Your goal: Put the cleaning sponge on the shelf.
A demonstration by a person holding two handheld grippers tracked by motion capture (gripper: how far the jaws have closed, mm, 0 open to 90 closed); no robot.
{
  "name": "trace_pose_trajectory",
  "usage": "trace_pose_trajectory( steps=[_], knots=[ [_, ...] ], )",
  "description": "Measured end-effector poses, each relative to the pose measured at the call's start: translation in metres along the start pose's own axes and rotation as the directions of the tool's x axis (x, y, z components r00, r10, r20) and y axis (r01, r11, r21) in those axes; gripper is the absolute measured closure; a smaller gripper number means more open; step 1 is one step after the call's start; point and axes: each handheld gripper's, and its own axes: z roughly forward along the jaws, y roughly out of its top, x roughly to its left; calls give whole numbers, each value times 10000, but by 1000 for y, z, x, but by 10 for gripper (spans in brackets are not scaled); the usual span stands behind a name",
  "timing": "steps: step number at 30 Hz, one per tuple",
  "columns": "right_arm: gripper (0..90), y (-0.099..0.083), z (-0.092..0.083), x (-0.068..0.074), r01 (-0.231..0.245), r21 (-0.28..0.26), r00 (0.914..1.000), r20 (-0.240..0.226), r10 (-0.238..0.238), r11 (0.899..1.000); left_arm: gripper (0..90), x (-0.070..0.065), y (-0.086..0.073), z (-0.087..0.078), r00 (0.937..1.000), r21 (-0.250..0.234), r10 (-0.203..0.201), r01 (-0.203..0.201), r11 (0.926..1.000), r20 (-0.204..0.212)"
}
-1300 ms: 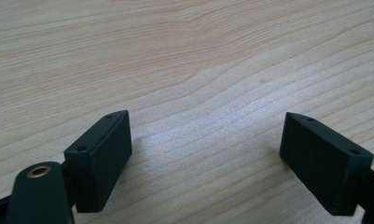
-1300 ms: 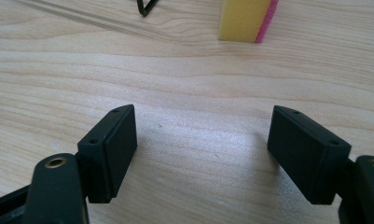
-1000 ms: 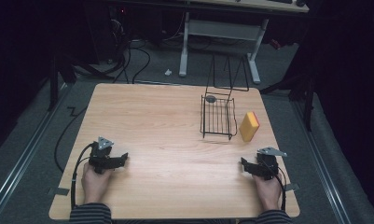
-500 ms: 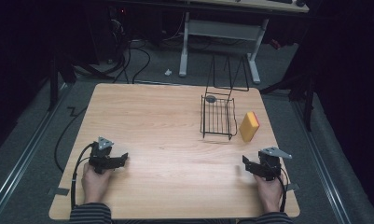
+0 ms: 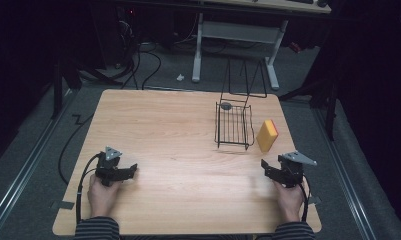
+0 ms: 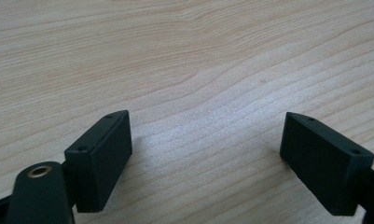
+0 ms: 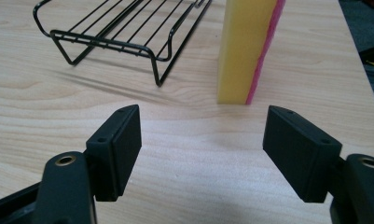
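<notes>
The right gripper (image 5: 274, 169) has lifted off the table (image 5: 178, 120) near its right edge, its empty jaws closing slightly yet open, aimed at the upright yellow sponge (image 7: 247, 46) beside the wire rack (image 5: 233, 125): probably the approach. The left gripper (image 5: 128, 172) rests open.

Light wooden table (image 5: 178, 130): a black wire rack (image 5: 233, 125) lies near its far right corner, with a yellow sponge (image 5: 267, 135) standing on edge just beside it, toward the right edge.
</notes>
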Motion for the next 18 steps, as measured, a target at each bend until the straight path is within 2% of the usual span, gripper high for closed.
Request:
trace_pose_trajectory(
  steps=[9,16,18],
  knots=[
    [281,16,-2,0,109,-312,9998,165,-104,9995,172,0,0,0,10000,-55,-8,8,10000,-27],
    [280,26,5,-4,198,-431,9993,332,-183,9989,172,0,0,0,10000,-49,-20,19,10000,-29],
    [281,30,7,-6,46,-544,9993,360,-26,9985,172,0,0,0,10000,-30,-16,16,10000,-17]
  ],
)
